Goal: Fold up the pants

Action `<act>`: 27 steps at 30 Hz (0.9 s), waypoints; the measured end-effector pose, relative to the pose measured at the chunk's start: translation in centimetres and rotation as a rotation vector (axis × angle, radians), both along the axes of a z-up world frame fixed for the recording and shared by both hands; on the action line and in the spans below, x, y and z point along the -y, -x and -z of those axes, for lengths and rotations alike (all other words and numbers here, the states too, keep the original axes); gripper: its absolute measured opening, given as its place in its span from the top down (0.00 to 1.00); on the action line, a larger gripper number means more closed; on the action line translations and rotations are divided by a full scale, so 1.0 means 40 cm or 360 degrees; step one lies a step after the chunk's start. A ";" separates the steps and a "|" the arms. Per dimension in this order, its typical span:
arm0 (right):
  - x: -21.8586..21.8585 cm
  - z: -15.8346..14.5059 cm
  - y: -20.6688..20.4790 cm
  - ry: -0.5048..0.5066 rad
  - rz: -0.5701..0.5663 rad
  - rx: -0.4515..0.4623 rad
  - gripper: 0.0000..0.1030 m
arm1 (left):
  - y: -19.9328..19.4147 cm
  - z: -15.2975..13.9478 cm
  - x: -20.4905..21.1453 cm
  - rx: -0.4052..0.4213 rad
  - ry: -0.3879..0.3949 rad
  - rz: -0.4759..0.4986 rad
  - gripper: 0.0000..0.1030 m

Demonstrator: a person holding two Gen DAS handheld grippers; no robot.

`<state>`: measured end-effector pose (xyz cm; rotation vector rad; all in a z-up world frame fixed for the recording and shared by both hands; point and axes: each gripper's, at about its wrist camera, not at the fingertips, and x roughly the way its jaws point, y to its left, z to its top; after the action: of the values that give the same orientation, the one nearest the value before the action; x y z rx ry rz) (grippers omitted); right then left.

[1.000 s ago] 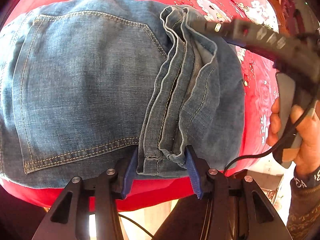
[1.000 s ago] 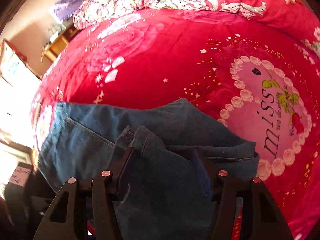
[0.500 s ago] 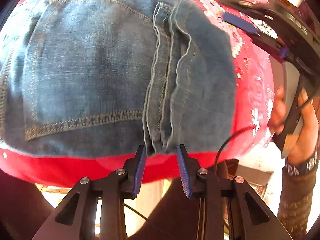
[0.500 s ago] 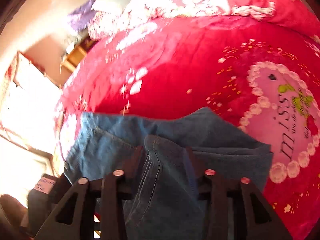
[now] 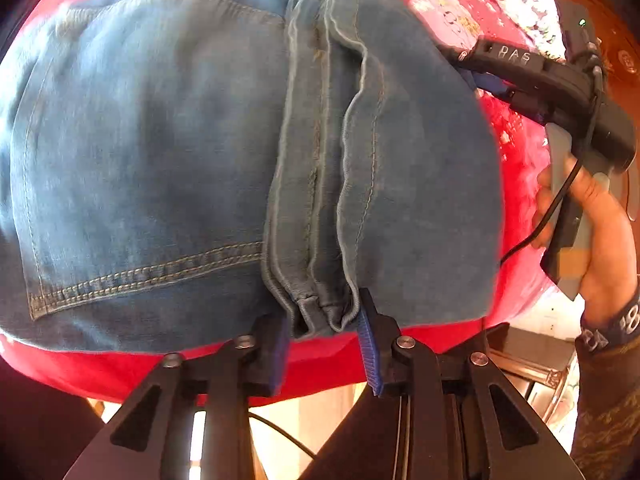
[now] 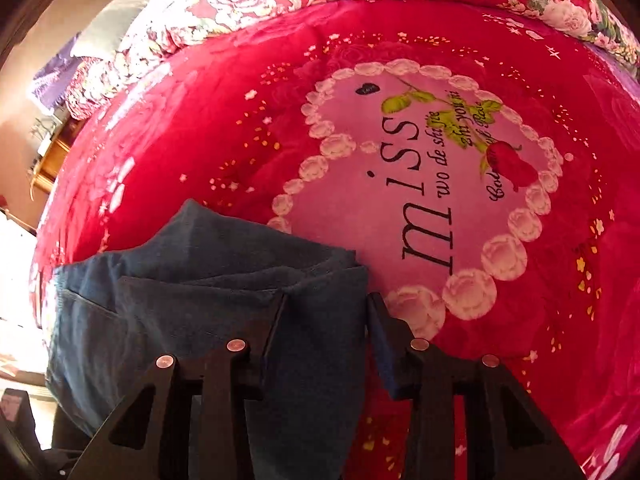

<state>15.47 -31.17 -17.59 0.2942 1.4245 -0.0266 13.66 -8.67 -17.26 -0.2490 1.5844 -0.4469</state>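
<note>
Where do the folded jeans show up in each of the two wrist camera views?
Left wrist view: jeans fill the upper and middle frame, leg hems bunched at the bottom centre.
Right wrist view: jeans sit lower left, running down off the bottom edge.
Shared landmark: the red bedspread beneath them.

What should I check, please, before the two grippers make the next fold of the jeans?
1. Left gripper shut on the hem bundle: ok.
2. Right gripper around the far edge of the jeans: jaws closing, denim between them; grip cannot tell.
3. Jeans lying on the red bedspread: ok.
4. Hem layers aligned: not ok, edges staggered.
5. Free bedspread beyond the jeans: ok.
</note>
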 end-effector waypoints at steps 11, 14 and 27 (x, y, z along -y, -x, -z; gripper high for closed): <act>0.072 -0.144 0.273 -0.0417 0.0289 0.0054 0.37 | -0.118 -0.179 -0.038 0.0195 0.0261 0.0028 0.51; 0.081 -0.134 0.371 -0.0528 0.0449 0.0053 0.37 | -0.210 -0.194 0.062 0.0186 0.0202 0.0153 0.38; 0.069 -0.058 0.480 -0.0961 0.0730 0.0178 0.36 | -0.398 -0.077 0.598 0.0327 -0.0554 0.1313 0.36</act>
<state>-3.71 -33.92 -15.28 1.1001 1.2019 0.0461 29.57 -32.60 -14.18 0.7238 1.4795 -0.7810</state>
